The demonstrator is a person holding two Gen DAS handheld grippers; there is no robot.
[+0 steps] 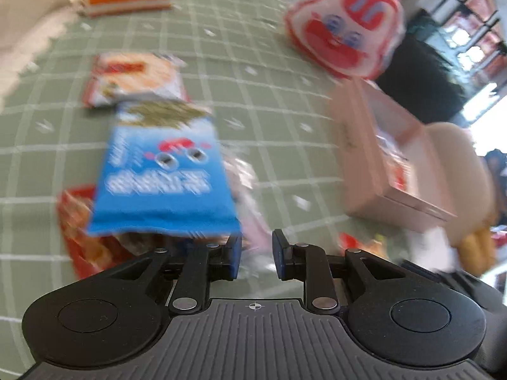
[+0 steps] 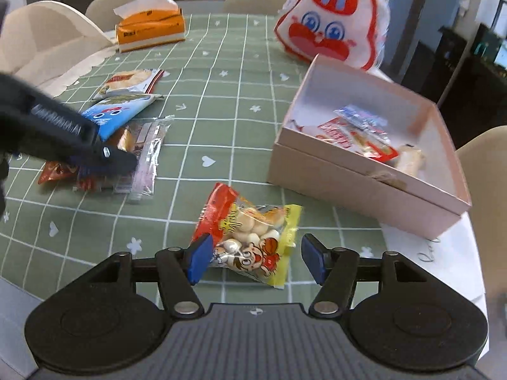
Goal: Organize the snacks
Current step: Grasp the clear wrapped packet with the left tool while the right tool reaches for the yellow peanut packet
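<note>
Green checked tablecloth [image 2: 240,101]: one pink box [image 2: 358,183], one tissue box [image 2: 149,28].

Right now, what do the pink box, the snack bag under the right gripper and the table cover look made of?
Pink box: looks like stiff matte cardboard, with flat walls and crisp edges.
Snack bag: thin glossy plastic film, partly clear, with pale round pieces showing through and crimped ends.
Table cover: probably cloth or soft vinyl, a matte green check; which one cannot be told.
</note>
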